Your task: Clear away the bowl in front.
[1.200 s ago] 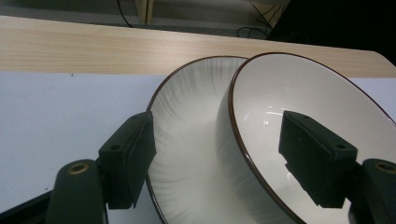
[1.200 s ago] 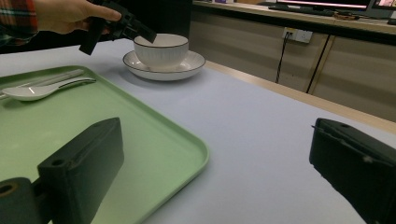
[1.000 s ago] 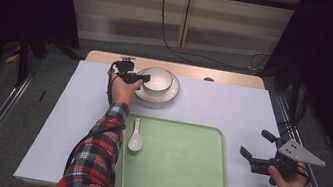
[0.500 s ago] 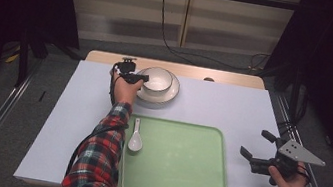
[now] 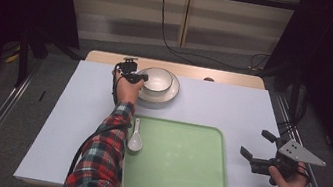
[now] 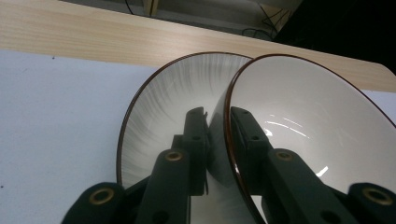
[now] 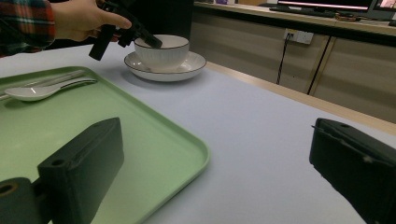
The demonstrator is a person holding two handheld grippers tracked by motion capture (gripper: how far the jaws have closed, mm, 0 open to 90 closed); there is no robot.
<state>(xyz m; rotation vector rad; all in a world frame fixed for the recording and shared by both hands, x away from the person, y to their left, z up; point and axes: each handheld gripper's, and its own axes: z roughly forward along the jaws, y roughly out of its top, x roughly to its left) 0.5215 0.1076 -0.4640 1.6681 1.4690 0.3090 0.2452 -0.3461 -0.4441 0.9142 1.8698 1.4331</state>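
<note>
between the jaws of the left gripper (image 6: 218,140), which have just been closing, sits the rim of the white bowl (image 6: 308,126), one jaw inside and one outside, clamped. under it rests a saucer (image 6: 159,107). glazed ceramic looks stiff, slippery and breakable, so a rim pinch seems right. right gripper (image 5: 259,151) hangs apart, empty.

- The table (image 5: 233,109) was evenly lit from above, while the room around it lay dark.
- Glare streaked the bowl (image 6: 317,121) just beyond the left gripper (image 6: 218,119).
- The right gripper (image 7: 210,172) showed its own near jaws blurred; things farther off stayed sharper.
- Shadows were soft and short.
</note>
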